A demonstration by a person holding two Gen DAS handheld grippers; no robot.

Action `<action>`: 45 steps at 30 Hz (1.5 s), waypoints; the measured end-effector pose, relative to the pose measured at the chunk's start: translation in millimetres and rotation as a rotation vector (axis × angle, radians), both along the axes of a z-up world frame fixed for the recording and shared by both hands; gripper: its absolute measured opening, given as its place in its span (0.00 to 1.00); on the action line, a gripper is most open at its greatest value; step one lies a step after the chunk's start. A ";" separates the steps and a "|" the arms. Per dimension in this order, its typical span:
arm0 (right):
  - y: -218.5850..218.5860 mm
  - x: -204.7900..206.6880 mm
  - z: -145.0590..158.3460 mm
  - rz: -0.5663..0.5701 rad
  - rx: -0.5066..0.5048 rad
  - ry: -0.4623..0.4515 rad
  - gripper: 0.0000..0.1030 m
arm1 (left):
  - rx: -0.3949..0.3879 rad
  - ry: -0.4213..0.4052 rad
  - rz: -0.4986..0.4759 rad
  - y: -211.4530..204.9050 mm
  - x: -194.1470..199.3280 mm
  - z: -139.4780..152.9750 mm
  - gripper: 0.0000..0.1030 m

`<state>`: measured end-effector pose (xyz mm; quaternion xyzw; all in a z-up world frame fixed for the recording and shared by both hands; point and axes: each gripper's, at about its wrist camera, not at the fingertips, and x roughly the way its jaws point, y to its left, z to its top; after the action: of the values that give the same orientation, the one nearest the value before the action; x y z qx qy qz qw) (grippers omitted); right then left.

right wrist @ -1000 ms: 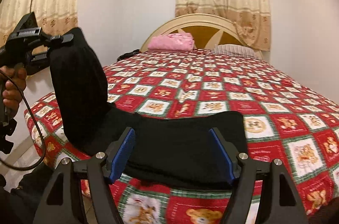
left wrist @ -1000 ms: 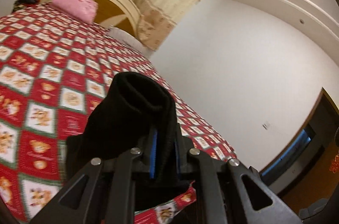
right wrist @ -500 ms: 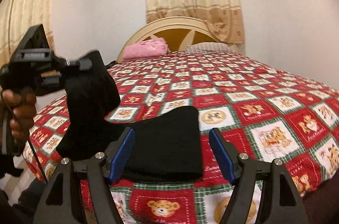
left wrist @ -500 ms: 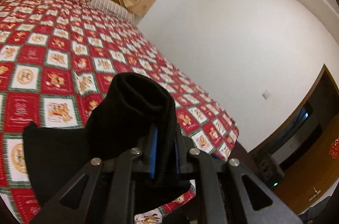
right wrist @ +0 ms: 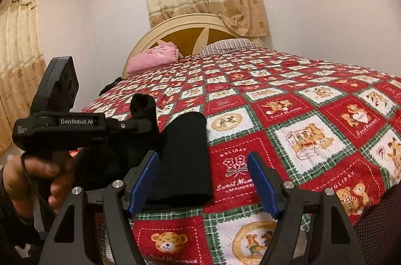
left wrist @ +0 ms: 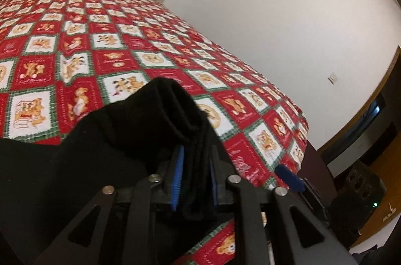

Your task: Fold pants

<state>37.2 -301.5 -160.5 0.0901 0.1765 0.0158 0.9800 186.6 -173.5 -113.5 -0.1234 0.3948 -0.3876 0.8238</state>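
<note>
Left wrist view: my left gripper (left wrist: 194, 179) is pinching a fold of the black pants (left wrist: 100, 139), its jaws just easing apart, above the bed (left wrist: 125, 39) near its foot. My right gripper (right wrist: 203, 179) is gaping empty beside the pants (right wrist: 185, 154) lying there.

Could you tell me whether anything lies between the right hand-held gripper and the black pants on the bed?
Nothing visible does. The right hand-held gripper stands open just in front of the folded black pants, with only bare bedspread around them.
</note>
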 end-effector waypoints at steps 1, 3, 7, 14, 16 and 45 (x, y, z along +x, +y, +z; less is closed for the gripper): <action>-1.9 0.8 -0.5 -0.005 0.005 0.001 0.72 | -0.006 -0.008 -0.009 0.2 -3.8 3.4 0.25; -8.3 1.9 -4.2 -0.025 0.026 0.008 0.72 | -0.016 -0.031 -0.028 0.9 -11.2 10.1 0.33; -20.5 3.5 -8.9 -0.078 0.064 0.031 0.72 | -0.028 -0.100 -0.010 17.6 -23.5 25.0 0.60; -11.1 1.1 15.8 -0.060 0.056 0.015 0.72 | 0.018 -0.174 0.171 77.3 -21.1 18.7 0.72; 2.4 7.8 26.4 0.004 0.056 0.024 0.72 | 0.068 -0.184 0.230 90.6 -18.8 8.8 0.72; 4.3 49.5 -12.3 -0.009 0.255 0.278 0.15 | 0.093 -0.094 0.287 136.1 -8.0 -52.8 0.72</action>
<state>86.7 -297.2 -172.9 0.2155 0.3066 0.0212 0.9269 178.6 -37.5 -166.4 -0.1219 0.3516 -0.2525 0.8932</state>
